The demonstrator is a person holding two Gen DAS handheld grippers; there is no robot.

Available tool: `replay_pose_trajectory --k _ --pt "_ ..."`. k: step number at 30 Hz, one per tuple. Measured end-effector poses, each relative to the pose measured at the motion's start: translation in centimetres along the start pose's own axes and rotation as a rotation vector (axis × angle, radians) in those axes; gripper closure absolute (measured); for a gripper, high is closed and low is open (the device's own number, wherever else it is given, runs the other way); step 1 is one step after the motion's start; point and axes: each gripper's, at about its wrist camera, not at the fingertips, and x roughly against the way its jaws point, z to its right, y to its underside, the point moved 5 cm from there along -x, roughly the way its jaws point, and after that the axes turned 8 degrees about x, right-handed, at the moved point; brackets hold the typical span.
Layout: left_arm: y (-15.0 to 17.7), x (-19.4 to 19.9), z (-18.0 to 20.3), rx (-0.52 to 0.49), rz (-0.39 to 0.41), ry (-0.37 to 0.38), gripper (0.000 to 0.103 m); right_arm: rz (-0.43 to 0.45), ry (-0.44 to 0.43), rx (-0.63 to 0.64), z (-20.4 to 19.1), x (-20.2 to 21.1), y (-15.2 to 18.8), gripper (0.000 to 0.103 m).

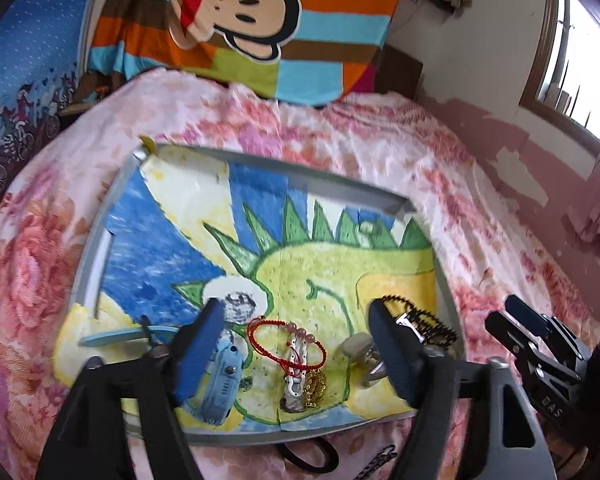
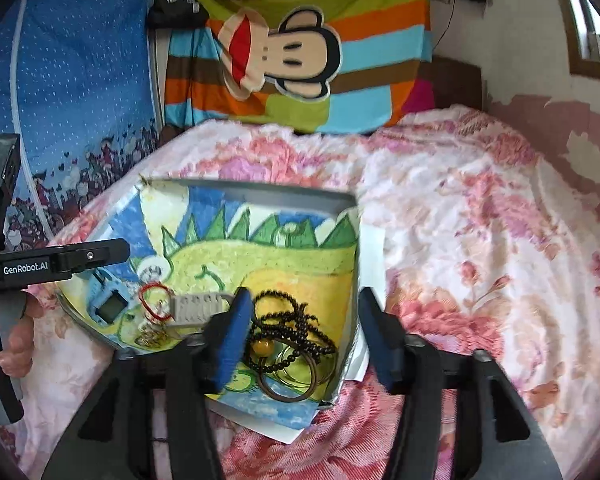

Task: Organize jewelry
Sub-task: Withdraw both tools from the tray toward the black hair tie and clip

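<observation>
Left gripper (image 1: 296, 344) spread wide and empty over the red cord bracelet (image 1: 288, 340); right gripper (image 2: 306, 336) likewise spread, straddling the black bead strand (image 2: 292, 320). Both pieces on the painted tray (image 1: 260, 164), gold chain (image 1: 315, 388) at five o'clock of the red cord. Apparently picking stage: lower, then pinch.

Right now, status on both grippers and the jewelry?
Left gripper open over red bracelet. Right gripper open over black beads. Both empty. Jewelry loose on tray. Nothing in the way.
</observation>
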Motion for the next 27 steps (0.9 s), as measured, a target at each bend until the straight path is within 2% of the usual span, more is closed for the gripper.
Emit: replay_pose_trajectory --k 4,6,7,9,16,27 --pt "-0.4 3.0 0.0 -0.001 0.077 -0.001 0.007 0.073 0.010 -0.019 0.2 3.1 -0.8 0.028" --pt "-0.4 4.3 -0.1 -0.001 0.106 -0.001 0.004 0.106 0.004 -0.028 0.0 4.7 -1.1 0.023" --pt "-0.4 5.2 -0.1 -0.001 0.123 0.002 0.003 0.120 -0.001 -0.029 -0.2 5.5 -1.2 0.015" --pt "-0.3 6.8 -0.2 0.001 0.152 0.003 0.001 0.146 -0.007 -0.025 -0.6 6.9 -1.3 0.006" --pt "1.2 12.3 -0.7 0.002 0.238 0.010 0.000 0.226 -0.014 0.003 -2.7 12.1 -1.1 0.001" --pt "4.8 19.0 -1.0 -0.071 0.305 -0.038 0.000 0.252 -0.022 -0.013 -4.8 18.2 1.0 0.001"
